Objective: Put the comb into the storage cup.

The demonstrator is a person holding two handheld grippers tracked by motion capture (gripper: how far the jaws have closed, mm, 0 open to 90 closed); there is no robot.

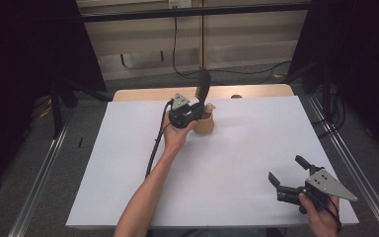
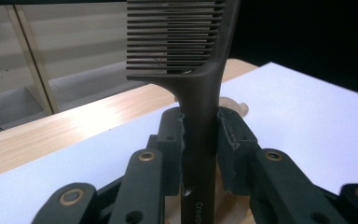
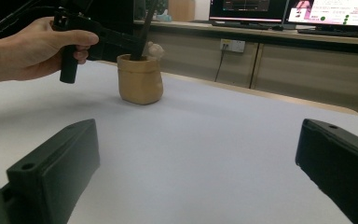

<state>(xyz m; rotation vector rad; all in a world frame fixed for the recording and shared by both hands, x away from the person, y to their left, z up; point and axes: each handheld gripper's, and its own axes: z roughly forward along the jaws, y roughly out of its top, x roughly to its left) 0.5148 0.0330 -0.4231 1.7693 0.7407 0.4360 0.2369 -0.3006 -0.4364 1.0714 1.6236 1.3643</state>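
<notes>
A dark wide-tooth comb (image 1: 203, 85) stands upright with its handle inside a tan cup (image 1: 206, 124) at the far middle of the white table. My left gripper (image 1: 193, 109) is shut on the comb's handle just above the cup's rim. In the left gripper view the comb (image 2: 200, 70) rises between the closed pads (image 2: 230, 135). A small pale object (image 1: 209, 106) also sticks out of the cup. My right gripper (image 1: 286, 169) rests open near the front right corner, far from the cup. In the right gripper view the cup (image 3: 140, 78) and comb (image 3: 147, 28) stand ahead between its spread jaws.
The white board (image 1: 256, 143) covers most of the table, and a wooden strip (image 1: 143, 94) shows along its far edge. A cable (image 1: 154, 148) trails from the left gripper beside the forearm. Metal rails (image 1: 44, 173) flank the table. Monitors (image 3: 335, 11) sit on a counter beyond.
</notes>
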